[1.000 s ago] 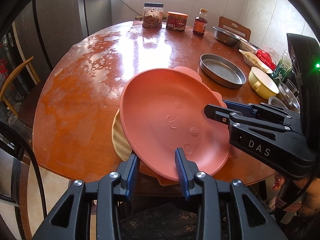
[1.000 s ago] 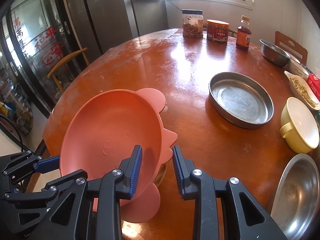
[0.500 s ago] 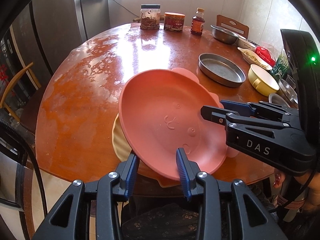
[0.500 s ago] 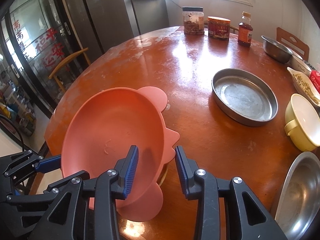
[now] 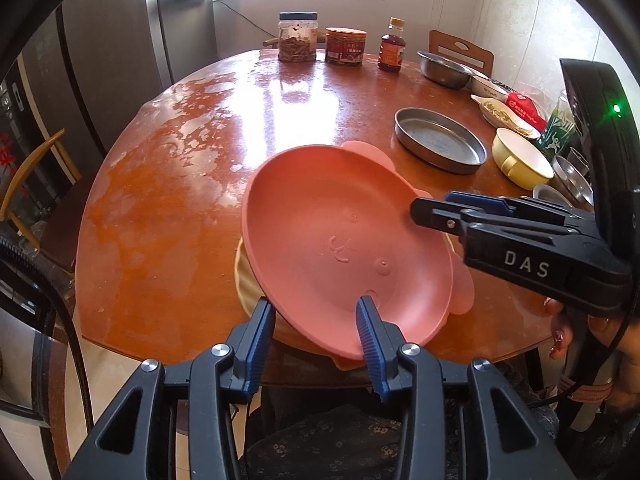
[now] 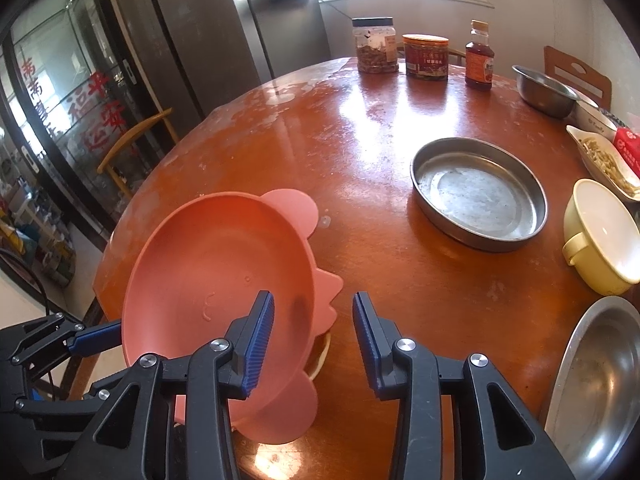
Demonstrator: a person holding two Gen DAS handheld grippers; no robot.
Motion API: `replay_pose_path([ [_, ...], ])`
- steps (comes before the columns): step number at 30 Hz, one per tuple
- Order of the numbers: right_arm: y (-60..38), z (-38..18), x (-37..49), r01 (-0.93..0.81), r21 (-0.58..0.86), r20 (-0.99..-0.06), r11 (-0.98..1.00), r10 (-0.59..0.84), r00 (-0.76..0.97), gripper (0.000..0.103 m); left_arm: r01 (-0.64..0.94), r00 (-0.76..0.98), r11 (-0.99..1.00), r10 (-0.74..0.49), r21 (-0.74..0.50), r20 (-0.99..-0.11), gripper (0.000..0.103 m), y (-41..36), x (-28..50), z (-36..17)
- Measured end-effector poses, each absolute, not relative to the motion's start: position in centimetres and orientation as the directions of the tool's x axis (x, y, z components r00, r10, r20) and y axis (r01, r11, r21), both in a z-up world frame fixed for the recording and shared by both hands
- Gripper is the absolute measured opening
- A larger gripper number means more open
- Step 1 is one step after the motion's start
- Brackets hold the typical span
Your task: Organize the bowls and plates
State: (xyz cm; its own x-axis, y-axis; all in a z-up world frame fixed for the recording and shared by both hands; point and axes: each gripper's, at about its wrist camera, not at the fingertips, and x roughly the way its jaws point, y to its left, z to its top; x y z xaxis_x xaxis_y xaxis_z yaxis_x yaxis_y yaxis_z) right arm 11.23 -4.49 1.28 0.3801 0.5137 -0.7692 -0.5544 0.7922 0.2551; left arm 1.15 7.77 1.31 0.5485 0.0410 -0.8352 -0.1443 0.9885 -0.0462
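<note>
Plate [image 5: 340, 248]: pink, laid tilted on a yellow dish [image 5: 250, 284] at the surface [image 5: 168, 216] edge.
Left tool [image 5: 316, 326]: just released; rim between parted jaws.
Right tool [image 6: 314, 334]: likewise released, opening.

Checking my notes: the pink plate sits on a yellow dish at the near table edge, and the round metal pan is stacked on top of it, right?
Not quite. The round metal pan lies apart on the table, right of the pink plate, as the right wrist view shows. The plate does rest on the yellow dish.

Round wooden table [image 5: 168, 216], kinda scuffed up: jars [image 5: 298, 36], sauce bottle [image 5: 392, 46], steel pan [image 5: 440, 140], yellow bowl [image 5: 522, 158] sitting on it.
</note>
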Motion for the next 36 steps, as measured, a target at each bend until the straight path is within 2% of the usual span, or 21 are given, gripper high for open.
replay_pose_path([
  [2, -4.7, 1.3, 11.4, -0.546, 0.261, -0.768, 0.796, 0.514, 0.381, 0.045, -0.145, 0.555, 0.989, 0.047, -0.041, -0.83, 0.049, 7.8, 1.1, 1.6],
  [14, -8.2, 1.8, 13.1, -0.423, 0.307, -0.748, 0.853, 0.491, 0.446, 0.056, -0.13, 0.598, 0.991, 0.073, -0.007, -0.798, 0.05, 8.1, 2.5, 4.1],
  [18, -10.2, 1.9, 14.4, -0.325, 0.332, -0.745, 0.886, 0.457, 0.485, 0.059, -0.1, 0.611, 0.995, 0.072, 0.013, -0.789, 0.05, 7.6, 5.8, 5.6],
  [23, -11.9, 1.8, 16.3, -0.22, 0.349, -0.762, 0.911, 0.412, 0.5, 0.06, -0.01, 0.599, 0.999, -0.023, -0.036, -0.801, 0.05, 6.5, 11.9, 7.2],
  [27, -12.5, 1.4, 17.8, -0.164, 0.343, -0.782, 0.925, 0.378, 0.495, 0.06, 0.072, 0.568, 0.997, -0.048, -0.008, -0.822, 0.05, 5.9, 16.8, 7.8],
  [36, -13.3, 0.2, 20.6, -0.072, 0.331, -0.821, 0.941, 0.325, 0.469, 0.06, 0.242, 0.418, 0.97, -0.109, -0.006, -0.902, 0.05, 4.1, 26.3, 4.2],
])
